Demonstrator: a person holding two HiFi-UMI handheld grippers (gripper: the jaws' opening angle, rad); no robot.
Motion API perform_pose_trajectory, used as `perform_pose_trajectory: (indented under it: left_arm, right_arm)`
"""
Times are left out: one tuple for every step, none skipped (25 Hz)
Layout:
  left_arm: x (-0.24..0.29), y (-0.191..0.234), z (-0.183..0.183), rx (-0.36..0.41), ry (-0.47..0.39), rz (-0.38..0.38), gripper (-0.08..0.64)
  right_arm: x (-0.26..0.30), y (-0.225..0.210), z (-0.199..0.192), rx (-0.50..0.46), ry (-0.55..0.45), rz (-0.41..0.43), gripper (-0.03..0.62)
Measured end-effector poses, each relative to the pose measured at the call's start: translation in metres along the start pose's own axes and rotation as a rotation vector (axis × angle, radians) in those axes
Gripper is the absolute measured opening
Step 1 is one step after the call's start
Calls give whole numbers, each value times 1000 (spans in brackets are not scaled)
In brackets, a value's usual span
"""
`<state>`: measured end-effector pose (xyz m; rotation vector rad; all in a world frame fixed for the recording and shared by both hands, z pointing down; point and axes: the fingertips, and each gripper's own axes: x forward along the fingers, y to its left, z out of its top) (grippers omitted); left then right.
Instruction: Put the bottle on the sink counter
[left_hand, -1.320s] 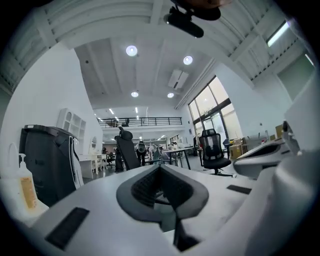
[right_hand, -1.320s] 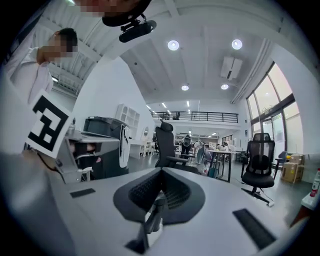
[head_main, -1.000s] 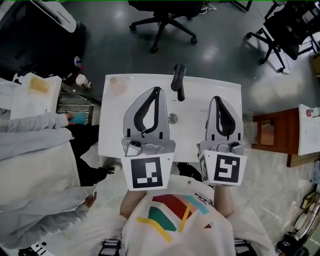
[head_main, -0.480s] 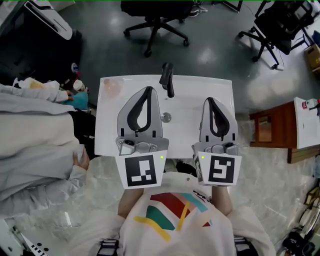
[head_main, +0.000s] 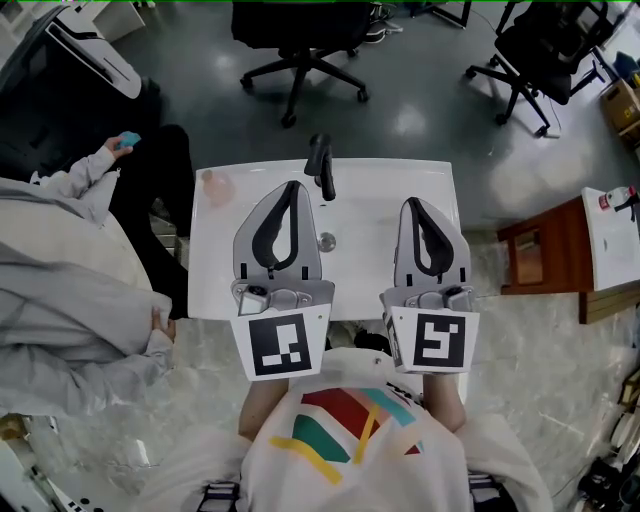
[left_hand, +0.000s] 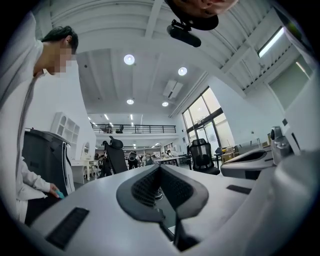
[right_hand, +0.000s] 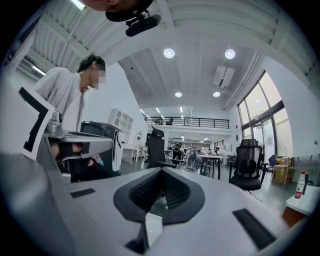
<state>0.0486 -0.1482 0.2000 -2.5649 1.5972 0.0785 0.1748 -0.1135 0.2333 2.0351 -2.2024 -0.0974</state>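
Both grippers hover side by side over a white sink counter (head_main: 210, 280) with a black faucet (head_main: 320, 165) and a round drain (head_main: 327, 241). My left gripper (head_main: 293, 186) is shut with nothing in it, its tip just left of the faucet; in its own view the closed jaws (left_hand: 160, 168) point level into the room. My right gripper (head_main: 413, 204) is also shut and empty, over the basin's right half, its tips (right_hand: 162, 171) together. A small pinkish translucent thing (head_main: 213, 184), perhaps the bottle, stands at the counter's back left corner, apart from both grippers.
A person in grey (head_main: 60, 300) stands close to the counter's left side, holding something blue (head_main: 128, 140). Office chairs (head_main: 300, 50) stand beyond the sink. A wooden stand (head_main: 540, 255) and a white table with a red-capped bottle (head_main: 618, 197) are at the right.
Both grippers stay shut over the sink and have shifted slightly. The person at the left has drawn back from the counter and raised the hand with the blue thing.
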Motion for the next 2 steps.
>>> perform_pose_trajectory:
  left_arm:
    - [-1,-3,0,0,1,0,17]
    - [-2,-5,0,0,3,0,17]
  right_arm:
    - [-2,-2,0,0,-4,0,12]
    - [-3,-4,1,1,-8,0,12]
